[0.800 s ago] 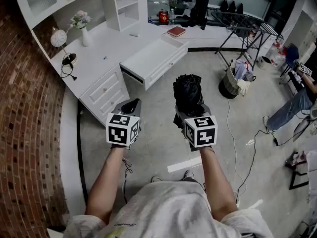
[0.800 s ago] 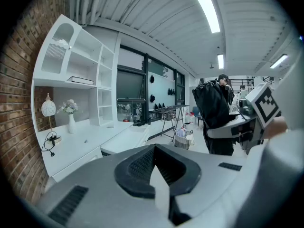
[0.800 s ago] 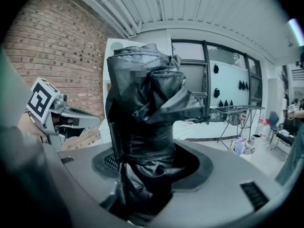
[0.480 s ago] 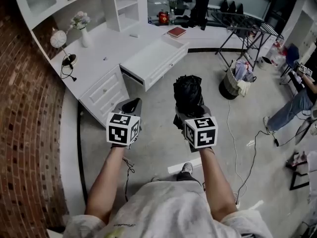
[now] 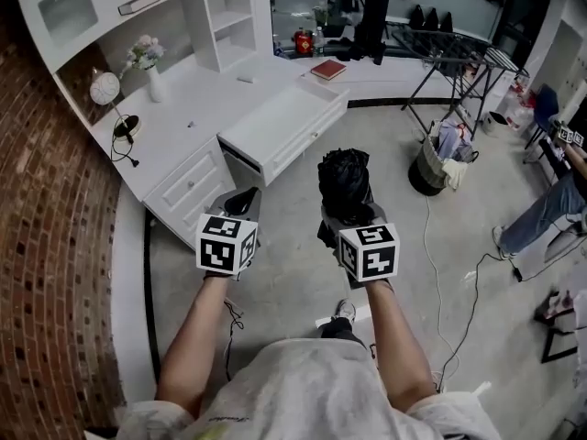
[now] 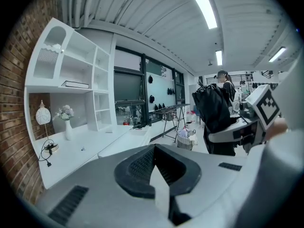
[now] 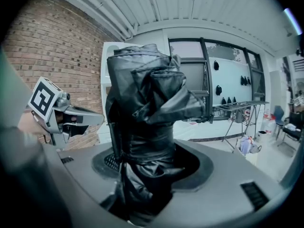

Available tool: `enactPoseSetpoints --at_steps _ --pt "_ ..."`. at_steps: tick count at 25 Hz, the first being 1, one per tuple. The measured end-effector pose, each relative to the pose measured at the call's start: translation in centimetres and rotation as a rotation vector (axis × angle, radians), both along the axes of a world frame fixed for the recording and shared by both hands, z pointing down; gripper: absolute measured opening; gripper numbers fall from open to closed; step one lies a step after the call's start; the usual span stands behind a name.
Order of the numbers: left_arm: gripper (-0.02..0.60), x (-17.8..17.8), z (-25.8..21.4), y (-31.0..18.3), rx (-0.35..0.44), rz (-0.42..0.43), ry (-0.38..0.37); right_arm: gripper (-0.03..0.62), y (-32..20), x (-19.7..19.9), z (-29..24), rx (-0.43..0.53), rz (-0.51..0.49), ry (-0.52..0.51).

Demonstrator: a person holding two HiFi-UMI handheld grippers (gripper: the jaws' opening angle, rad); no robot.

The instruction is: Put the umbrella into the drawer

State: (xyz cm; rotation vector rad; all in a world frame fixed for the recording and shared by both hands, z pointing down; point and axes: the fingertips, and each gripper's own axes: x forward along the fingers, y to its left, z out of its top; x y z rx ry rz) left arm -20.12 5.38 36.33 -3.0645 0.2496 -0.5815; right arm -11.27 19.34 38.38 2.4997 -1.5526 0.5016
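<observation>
Clamping umbrella (image 5: 345, 177) upright in right gripper (image 5: 348, 213); holding left gripper (image 5: 240, 200) beside it, jaws together, empty; facing pulled-out drawer (image 5: 280, 122).

Both forearms reach forward from the torso, roughly parallel: left forearm (image 5: 195, 337), right forearm (image 5: 396, 337). Each wrist ends behind its gripper's marker cube — left cube (image 5: 227, 243), right cube (image 5: 369, 251). The left gripper (image 5: 240, 200) points forward and slightly downward, its jaws brought together with nothing between them. The right gripper (image 5: 347, 212), beside it and tilted likewise, has its jaws set wide — clamped on a folded black umbrella (image 5: 345, 177) that projects beyond the jaws.
</observation>
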Motion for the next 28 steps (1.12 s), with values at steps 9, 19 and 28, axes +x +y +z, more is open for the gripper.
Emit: enactPoseSetpoints --at_steps 9,19,28 --pt "-0.003 8.7 -1.4 1.2 0.023 0.010 0.064 0.258 0.6 8.7 0.2 0.006 -0.029 -0.011" --pt "-0.003 17.0 -1.2 3.0 0.008 -0.013 0.033 0.258 1.7 17.2 0.0 0.010 -0.066 -0.031" --pt "-0.003 21.9 -0.7 4.6 0.014 -0.053 0.002 0.258 3.2 23.1 0.1 0.019 -0.094 -0.050"
